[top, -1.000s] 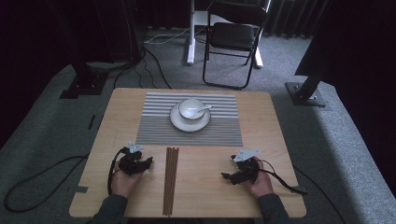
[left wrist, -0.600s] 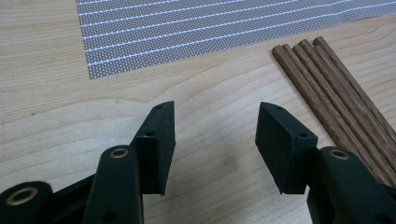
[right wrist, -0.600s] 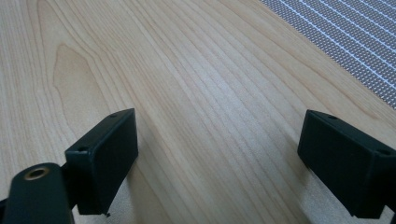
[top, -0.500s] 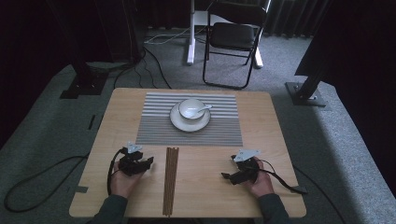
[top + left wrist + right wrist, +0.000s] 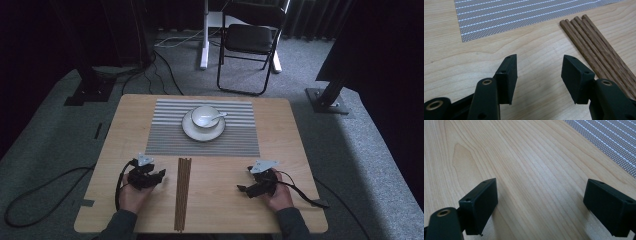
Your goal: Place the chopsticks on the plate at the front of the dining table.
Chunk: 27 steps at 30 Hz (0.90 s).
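Several brown wooden chopsticks (image 5: 183, 192) lie side by side at the front middle of the wooden table (image 5: 120, 125); their far ends (image 5: 596, 47) reach the right of the left gripper view. My left gripper (image 5: 159, 175) rests just left of them, open, with bare wood between its jaws (image 5: 539, 75). My right gripper (image 5: 241, 189) rests on the table at the front right, wide open over bare wood (image 5: 539, 202). Farther back, a white bowl (image 5: 204, 116) with a white spoon (image 5: 218, 116) in it stands on a white plate (image 5: 192, 132), on a grey striped placemat (image 5: 165, 140).
The placemat's near corner (image 5: 499, 20) lies just beyond my left gripper, and its edge (image 5: 614, 142) crosses the upper right of the right gripper view. Beyond the table a black folding chair (image 5: 252, 40) and dark stand bases (image 5: 327, 100) sit on the grey carpet.
Both grippers have stayed nearly still; the left one has edged slightly toward the chopsticks.
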Each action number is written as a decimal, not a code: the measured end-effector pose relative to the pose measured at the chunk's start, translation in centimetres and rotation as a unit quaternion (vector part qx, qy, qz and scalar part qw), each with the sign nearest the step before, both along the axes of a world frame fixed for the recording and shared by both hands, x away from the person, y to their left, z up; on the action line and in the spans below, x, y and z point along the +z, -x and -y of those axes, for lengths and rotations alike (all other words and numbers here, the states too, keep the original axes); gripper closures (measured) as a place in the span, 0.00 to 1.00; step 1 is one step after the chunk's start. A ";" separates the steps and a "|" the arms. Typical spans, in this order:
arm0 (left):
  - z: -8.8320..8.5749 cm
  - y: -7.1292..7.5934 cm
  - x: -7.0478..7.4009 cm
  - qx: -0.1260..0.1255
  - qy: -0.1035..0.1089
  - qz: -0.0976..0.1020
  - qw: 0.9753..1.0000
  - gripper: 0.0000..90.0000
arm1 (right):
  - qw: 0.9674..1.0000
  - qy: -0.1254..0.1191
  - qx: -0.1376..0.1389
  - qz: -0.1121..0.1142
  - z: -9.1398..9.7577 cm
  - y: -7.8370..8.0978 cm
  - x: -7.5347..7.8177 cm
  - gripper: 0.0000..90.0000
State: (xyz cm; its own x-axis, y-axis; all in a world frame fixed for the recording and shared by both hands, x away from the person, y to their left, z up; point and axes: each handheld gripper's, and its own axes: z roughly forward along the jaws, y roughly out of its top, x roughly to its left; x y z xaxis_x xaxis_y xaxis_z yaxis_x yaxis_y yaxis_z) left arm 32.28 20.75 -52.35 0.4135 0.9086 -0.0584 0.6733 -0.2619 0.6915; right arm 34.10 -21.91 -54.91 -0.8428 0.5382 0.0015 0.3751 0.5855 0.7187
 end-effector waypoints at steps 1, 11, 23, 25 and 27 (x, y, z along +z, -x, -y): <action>0.0 0.0 0.0 -0.001 0.000 0.000 1.000 0.53 | 1.000 0.000 0.000 0.000 0.0 0.0 0.0 0.13; 0.5 0.5 0.2 -0.007 0.001 0.002 1.000 0.53 | 1.000 0.000 0.000 0.000 0.0 0.0 0.0 0.13; 1.2 1.0 0.3 -0.016 0.006 -0.003 1.000 0.52 | 1.000 0.000 0.000 0.000 0.0 0.0 0.0 0.13; 1.3 1.1 0.4 -0.017 0.007 -0.003 1.000 0.52 | 1.000 0.000 0.000 0.000 0.0 0.0 0.0 0.13; 1.4 1.1 0.4 -0.019 0.015 -0.007 1.000 0.52 | 1.000 0.000 0.000 0.000 0.0 0.0 0.0 0.13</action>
